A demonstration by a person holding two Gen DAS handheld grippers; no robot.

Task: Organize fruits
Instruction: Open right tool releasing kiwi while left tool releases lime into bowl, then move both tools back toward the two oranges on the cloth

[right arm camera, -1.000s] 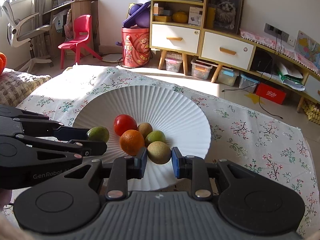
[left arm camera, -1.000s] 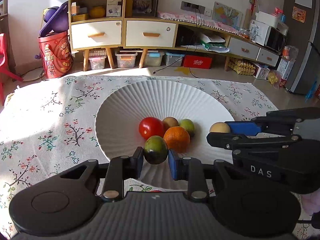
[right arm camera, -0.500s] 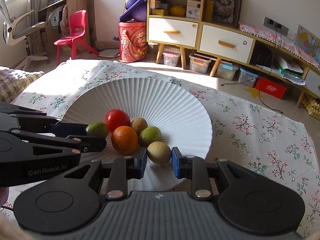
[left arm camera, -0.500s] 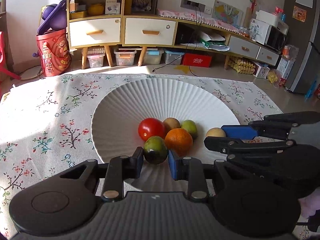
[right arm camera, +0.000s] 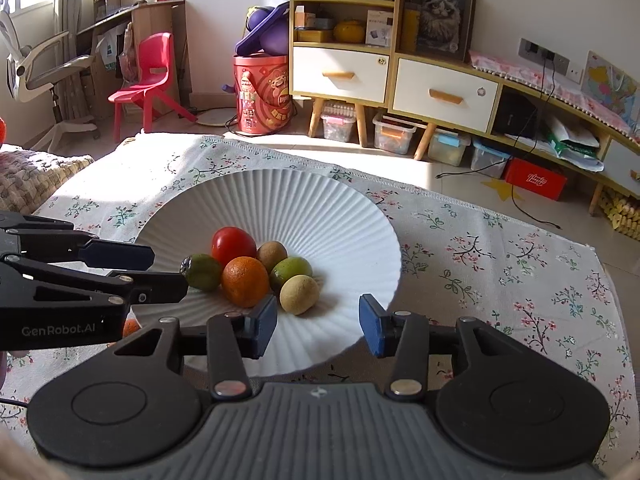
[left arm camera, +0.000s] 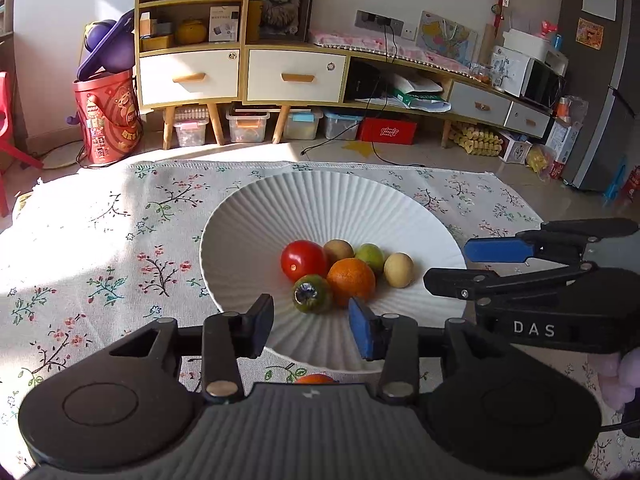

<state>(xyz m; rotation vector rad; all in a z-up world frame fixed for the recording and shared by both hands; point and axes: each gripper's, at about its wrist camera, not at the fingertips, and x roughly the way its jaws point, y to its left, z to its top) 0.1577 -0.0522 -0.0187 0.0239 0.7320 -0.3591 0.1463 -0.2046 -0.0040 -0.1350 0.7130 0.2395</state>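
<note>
Left wrist: gripper [left arm camera: 311, 324] open-jawed at plate [left arm camera: 248, 216] near edge, fruit-free.

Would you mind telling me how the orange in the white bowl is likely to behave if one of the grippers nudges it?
The orange is round, so it would probably roll. It rests against the tomato and the neighbouring fruit, so a nudge likely shifts those too. The bowl slopes inward, so it should settle back toward the middle.

Floral tablecloth [left arm camera: 120, 240] underneath, red printed bucket [left arm camera: 108, 116] at ten o'clock, wooden shelf cabinet [left arm camera: 240, 40] at twelve, red plastic chair [right arm camera: 148, 76] beyond, red box [left arm camera: 386, 131] under low sideboard
</note>
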